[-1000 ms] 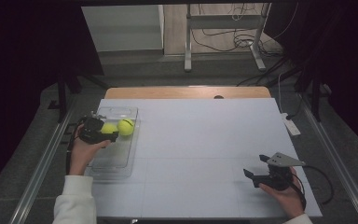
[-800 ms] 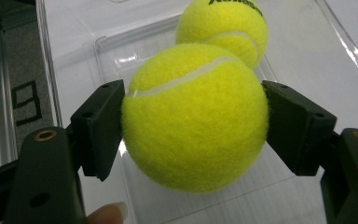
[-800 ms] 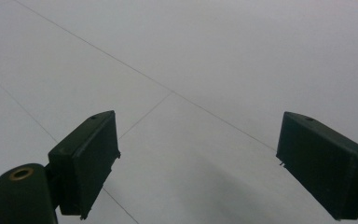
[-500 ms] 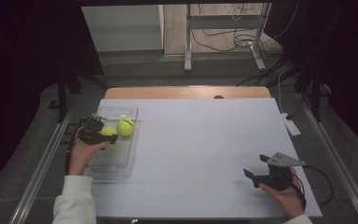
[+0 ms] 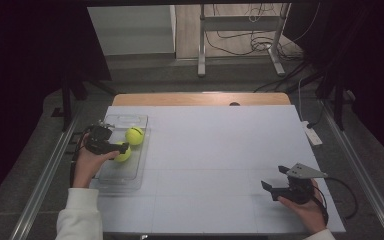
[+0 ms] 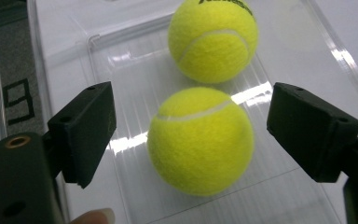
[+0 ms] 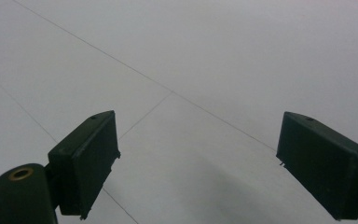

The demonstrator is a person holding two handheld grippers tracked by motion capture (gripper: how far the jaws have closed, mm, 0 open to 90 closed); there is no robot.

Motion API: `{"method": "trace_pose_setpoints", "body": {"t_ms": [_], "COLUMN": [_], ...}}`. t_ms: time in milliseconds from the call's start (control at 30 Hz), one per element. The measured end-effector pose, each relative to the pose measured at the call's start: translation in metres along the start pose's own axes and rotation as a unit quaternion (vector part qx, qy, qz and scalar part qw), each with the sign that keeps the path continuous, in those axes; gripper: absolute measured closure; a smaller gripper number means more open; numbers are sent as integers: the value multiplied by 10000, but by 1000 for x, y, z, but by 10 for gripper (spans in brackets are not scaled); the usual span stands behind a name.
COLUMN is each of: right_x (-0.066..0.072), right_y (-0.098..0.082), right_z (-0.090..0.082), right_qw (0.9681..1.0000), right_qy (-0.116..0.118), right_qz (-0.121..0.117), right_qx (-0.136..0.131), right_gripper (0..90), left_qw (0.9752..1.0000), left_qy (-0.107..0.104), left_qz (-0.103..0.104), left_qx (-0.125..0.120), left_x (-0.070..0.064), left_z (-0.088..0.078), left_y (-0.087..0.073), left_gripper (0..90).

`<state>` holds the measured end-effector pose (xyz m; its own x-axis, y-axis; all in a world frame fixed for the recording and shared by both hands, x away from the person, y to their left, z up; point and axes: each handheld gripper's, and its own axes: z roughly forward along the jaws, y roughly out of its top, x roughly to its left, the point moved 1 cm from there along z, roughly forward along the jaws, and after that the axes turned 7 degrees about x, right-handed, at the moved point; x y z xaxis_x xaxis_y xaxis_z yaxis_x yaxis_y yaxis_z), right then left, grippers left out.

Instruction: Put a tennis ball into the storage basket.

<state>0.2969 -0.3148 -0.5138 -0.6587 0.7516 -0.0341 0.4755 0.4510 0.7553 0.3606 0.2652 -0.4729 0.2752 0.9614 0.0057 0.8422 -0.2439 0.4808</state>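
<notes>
A white surface sits in a dim room, with cables and a metal stand on the floor behind it. In the high view, a clear plastic tray lies at the surface's left edge with two tennis balls in it: the far ball and the near ball, almost touching. The left tool hovers over the near ball, while the right tool rests well apart at the lower right, over bare surface.

In the left gripper view, the left tool's jaws have just been opening; they now stand apart on either side of the near ball, with a gap at each side, so nothing is held. The ball lies on the tray floor, which suggests it has been let go there and the placing is done. The far ball sits just behind it.

In the right gripper view, the right tool is wide open and empty above the surface.
</notes>
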Motion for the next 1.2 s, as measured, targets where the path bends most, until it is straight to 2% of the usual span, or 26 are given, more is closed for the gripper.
{"method": "trace_pose_setpoints", "body": {"t_ms": [133, 333, 433, 500, 800, 867, 933, 1000, 1133, 1200], "right_x": [0, 0, -1, -1, -5, -6, -7, -7, -6, -6], "right_y": [0, 0, 0, 0, -3, -3, -4, -4, -3, -3], "right_z": [0, 0, 0, 0, -2, -4, -4, -5, -5, -5], "right_qw": [10000, 10000, 10000, 10000, 9999, 9999, 9998, 9998, 9998, 9998], "right_qy": [-10, -2, -1, 8, 24, 29, 38, 42, 79, 94], "right_qz": [-7, -1, 0, 6, 133, 145, 153, 158, 151, 147], "right_qx": [14, -6, -14, -24, -73, -84, -101, -118, -132, -139], "right_gripper": [127, 127, 127, 127, 127, 127, 128, 128, 128, 128], "left_qw": [10000, 9994, 9985, 9981, 9951, 9942, 9921, 9898, 9887, 9871], "left_qy": [-22, -235, -395, -378, -698, -733, -864, -979, -983, -1032], "left_qz": [-4, 1, 41, 38, 36, -11, -58, -12, 57, 69], "left_qx": [-63, -248, -364, -488, -699, -792, -911, -1032, -1126, -1222], "left_x": [-1, -2, -3, -5, -10, -11, -12, -16, -22, -25], "left_z": [-1, -4, -6, -7, -6, -8, -10, -13, -17, -20], "left_y": [1, 1, 2, 3, 2, 1, 0, -2, -3, -6], "left_gripper": [147, 145, 145, 151, 154, 158, 160, 161, 157, 159]}}
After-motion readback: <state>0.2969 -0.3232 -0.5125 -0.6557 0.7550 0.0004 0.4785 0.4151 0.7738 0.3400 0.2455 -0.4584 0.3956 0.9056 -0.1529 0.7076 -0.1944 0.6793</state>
